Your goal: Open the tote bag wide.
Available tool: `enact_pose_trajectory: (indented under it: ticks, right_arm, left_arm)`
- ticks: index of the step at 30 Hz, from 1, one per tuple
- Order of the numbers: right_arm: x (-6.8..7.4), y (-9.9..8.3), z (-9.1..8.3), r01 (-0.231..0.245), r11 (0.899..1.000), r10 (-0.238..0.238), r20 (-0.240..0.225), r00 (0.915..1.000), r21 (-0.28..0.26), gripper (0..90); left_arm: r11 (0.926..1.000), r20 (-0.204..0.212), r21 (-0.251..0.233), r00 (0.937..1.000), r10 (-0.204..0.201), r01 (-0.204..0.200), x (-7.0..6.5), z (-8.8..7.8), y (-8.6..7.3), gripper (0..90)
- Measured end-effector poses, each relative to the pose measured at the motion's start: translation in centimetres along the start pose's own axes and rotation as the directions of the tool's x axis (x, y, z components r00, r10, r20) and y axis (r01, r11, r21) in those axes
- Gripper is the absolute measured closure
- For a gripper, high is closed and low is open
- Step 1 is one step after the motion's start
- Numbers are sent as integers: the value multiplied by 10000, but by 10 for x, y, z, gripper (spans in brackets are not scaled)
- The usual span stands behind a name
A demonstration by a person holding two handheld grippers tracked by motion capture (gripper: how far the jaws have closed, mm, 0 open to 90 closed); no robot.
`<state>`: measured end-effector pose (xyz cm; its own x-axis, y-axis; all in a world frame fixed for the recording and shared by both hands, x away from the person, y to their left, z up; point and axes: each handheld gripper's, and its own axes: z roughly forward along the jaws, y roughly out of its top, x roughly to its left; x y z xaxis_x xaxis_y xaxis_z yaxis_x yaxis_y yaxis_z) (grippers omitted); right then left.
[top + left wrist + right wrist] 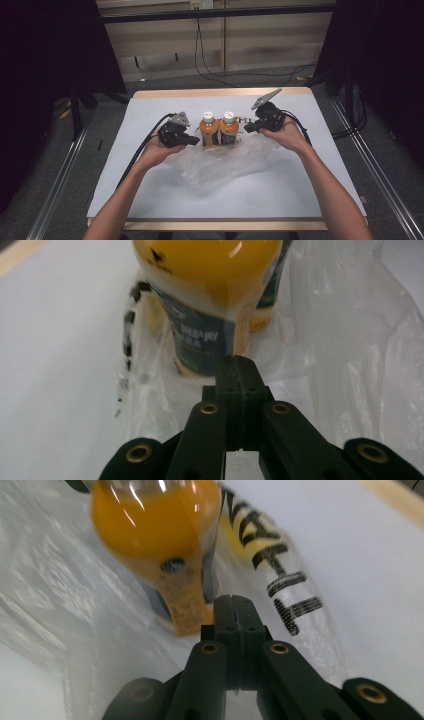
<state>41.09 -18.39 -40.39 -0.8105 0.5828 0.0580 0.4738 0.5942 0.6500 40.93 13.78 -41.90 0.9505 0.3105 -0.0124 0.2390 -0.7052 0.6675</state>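
Both tools, left tool and right tool, fully closed on nothing, flank two bottles; snagging the plastic bag beneath could topple them.

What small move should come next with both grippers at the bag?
Probably lift both edges of the plastic bag up around the two orange bottles: the left hand-held gripper and right hand-held gripper are shut at the film beside the upright bottles; whether they pinch it is unclear.

Black letters, perhaps "THAN", on the clear plastic bag; bottle label print unreadable.
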Motion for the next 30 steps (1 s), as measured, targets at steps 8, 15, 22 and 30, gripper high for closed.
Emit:
enact_pose_trajectory:
  ticks: [8, 15, 22, 30]
  right_arm:
    - [4, -10, 27, 242, 9890, -230, -96, 9997, 1458, 900]
    - [5, -21, 45, 335, 9812, -326, -78, 9994, 1903, 900]
    - [10, -26, 52, 839, 9597, -939, 245, 9953, 2683, 900]
    - [5, -35, 40, 1051, 9406, -1387, 828, 9869, 3227, 900]
  left_arm:
    - [9934, 139, 1113, 9996, 256, -270, -10, 25, -11, 900]
    - [9947, 435, 1011, 9990, 123, -167, -14, 33, -17, 900]
    - [9745, 97, 2058, 9959, 894, -895, -16, 36, -23, 900]
    - [9432, -802, 3201, 9895, 1200, -885, 2, 21, -33, 900]
